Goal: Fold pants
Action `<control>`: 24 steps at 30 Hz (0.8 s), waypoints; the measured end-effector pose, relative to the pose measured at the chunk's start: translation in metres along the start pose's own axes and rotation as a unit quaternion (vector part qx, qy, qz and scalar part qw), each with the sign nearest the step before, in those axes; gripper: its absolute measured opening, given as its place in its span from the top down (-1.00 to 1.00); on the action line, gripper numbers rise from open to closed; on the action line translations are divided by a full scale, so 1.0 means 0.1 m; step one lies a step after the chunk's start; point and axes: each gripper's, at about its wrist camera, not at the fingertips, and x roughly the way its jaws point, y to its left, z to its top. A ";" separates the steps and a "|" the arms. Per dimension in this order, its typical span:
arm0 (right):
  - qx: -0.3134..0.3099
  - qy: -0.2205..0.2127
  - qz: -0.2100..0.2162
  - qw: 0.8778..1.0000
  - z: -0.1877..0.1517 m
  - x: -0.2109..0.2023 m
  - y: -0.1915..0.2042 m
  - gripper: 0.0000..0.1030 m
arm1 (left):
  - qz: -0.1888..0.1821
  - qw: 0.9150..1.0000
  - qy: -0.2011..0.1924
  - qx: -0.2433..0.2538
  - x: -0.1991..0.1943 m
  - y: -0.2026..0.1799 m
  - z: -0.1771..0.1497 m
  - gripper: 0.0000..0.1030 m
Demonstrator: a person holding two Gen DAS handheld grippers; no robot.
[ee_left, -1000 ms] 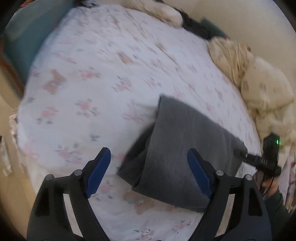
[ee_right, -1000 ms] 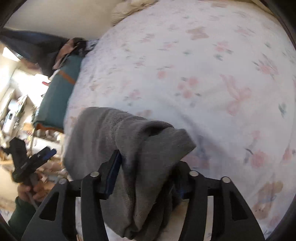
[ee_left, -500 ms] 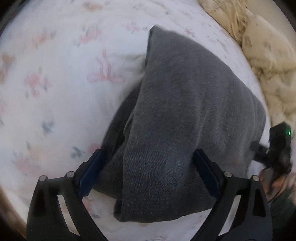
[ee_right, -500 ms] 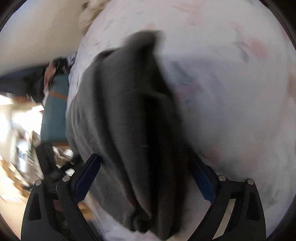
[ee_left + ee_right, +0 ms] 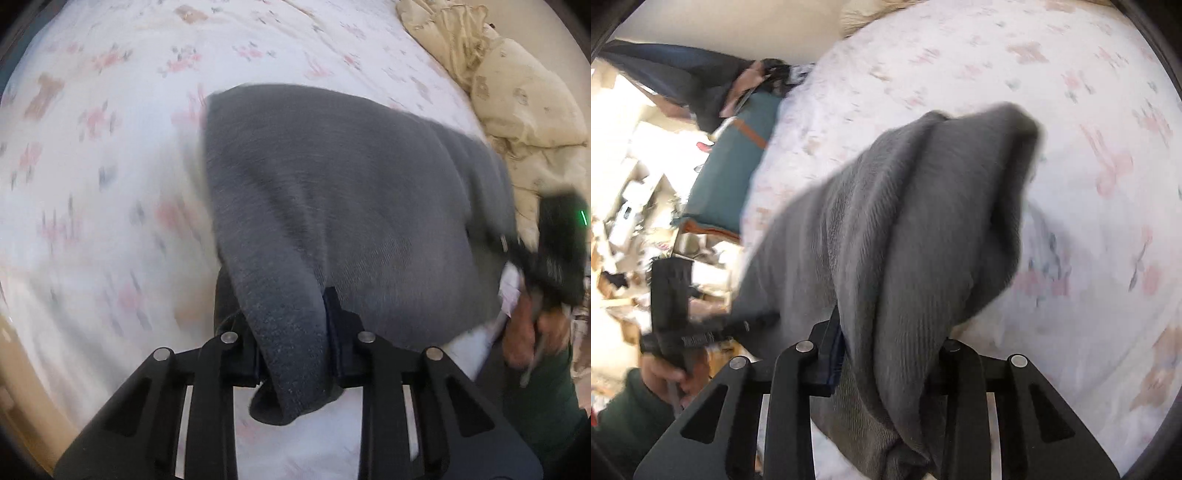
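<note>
Both rigs are looking the same: matte black plastic left gripper (image 5: pixel 291 332) and right gripper (image 5: pixel 886 354), silver round screws showing on the linkages, dark blue pads peeking inside. Dark green sleeve (image 5: pixel 628 417) covering the wrist, bare skin on the hand (image 5: pixel 532 325).

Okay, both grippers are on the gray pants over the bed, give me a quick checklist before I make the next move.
1. Left gripper clamped on the pants: ok.
2. Right gripper clamped on the pants: ok.
3. Corners aligned between grips: cannot tell, frames are blurred.
4. Fabric bunched, hanging below both grips: not ok.
5. Floral sheet beyond the pants free for laying down: ok.
6. Cream comforter apart from the pants: ok.
</note>
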 end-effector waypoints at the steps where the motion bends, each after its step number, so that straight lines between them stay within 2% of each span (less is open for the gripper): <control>1: -0.001 0.017 0.005 1.000 0.04 -0.02 -0.01 0.36 | -0.008 1.000 0.006 -0.013 -0.03 -0.03 -0.15 0.56; 3: -0.011 0.061 -0.005 0.998 0.07 0.02 -0.09 0.31 | -0.023 0.999 0.011 -0.030 -0.03 -0.09 -0.36 0.54; 4: -0.015 0.079 -0.024 0.996 0.05 0.09 -0.14 0.17 | -0.016 0.999 0.015 -0.033 0.02 -0.09 -0.45 0.46; 6: -0.011 0.115 -0.069 0.991 -0.03 0.25 -0.28 -0.10 | 0.023 0.999 0.036 -0.030 0.17 -0.06 -0.52 0.22; 7: 0.006 0.124 -0.080 0.989 -0.08 0.28 -0.39 -0.31 | 0.035 0.998 0.040 -0.032 0.19 -0.03 -0.53 -0.01; 8: 0.028 0.120 -0.076 0.989 -0.11 0.25 -0.47 -0.41 | 0.043 0.998 0.033 -0.037 0.16 0.00 -0.52 -0.21; 9: 0.039 0.114 -0.074 0.990 -0.13 0.19 -0.50 -0.44 | 0.048 0.998 0.016 -0.042 0.09 0.05 -0.51 -0.31; 10: 0.045 0.107 -0.076 0.990 -0.12 0.15 -0.50 -0.51 | 0.053 0.998 -0.002 -0.043 0.01 0.08 -0.49 -0.49; 11: 0.047 0.094 -0.078 0.991 -0.11 0.07 -0.49 -0.69 | 0.060 0.997 -0.023 -0.046 -0.06 0.12 -0.48 -0.68; 13: 0.044 0.070 -0.091 0.992 -0.15 -0.04 -0.50 -0.78 | 0.068 0.992 -0.080 -0.063 -0.16 0.21 -0.35 -0.72; 14: 0.049 0.070 -0.093 0.992 -0.17 -0.04 -0.52 -0.78 | 0.057 0.992 -0.092 -0.069 -0.15 0.26 -0.28 -0.72; 16: 0.066 0.075 -0.087 0.991 -0.26 -0.02 -0.58 -0.78 | 0.021 0.992 -0.089 -0.084 -0.01 0.32 -0.14 -0.72; 19: 0.070 0.092 -0.078 0.990 -0.27 0.18 -0.58 -0.78 | -0.020 0.994 -0.074 -0.081 0.24 0.32 -0.04 -0.75; 22: 0.054 0.084 -0.086 0.991 -0.28 0.32 -0.54 -0.95 | -0.035 0.993 -0.079 -0.078 0.34 0.33 -0.04 -0.86; 24: 0.048 0.069 -0.087 0.993 -0.29 0.34 -0.51 -0.92 | -0.053 0.994 -0.063 -0.069 0.43 0.32 -0.06 -0.84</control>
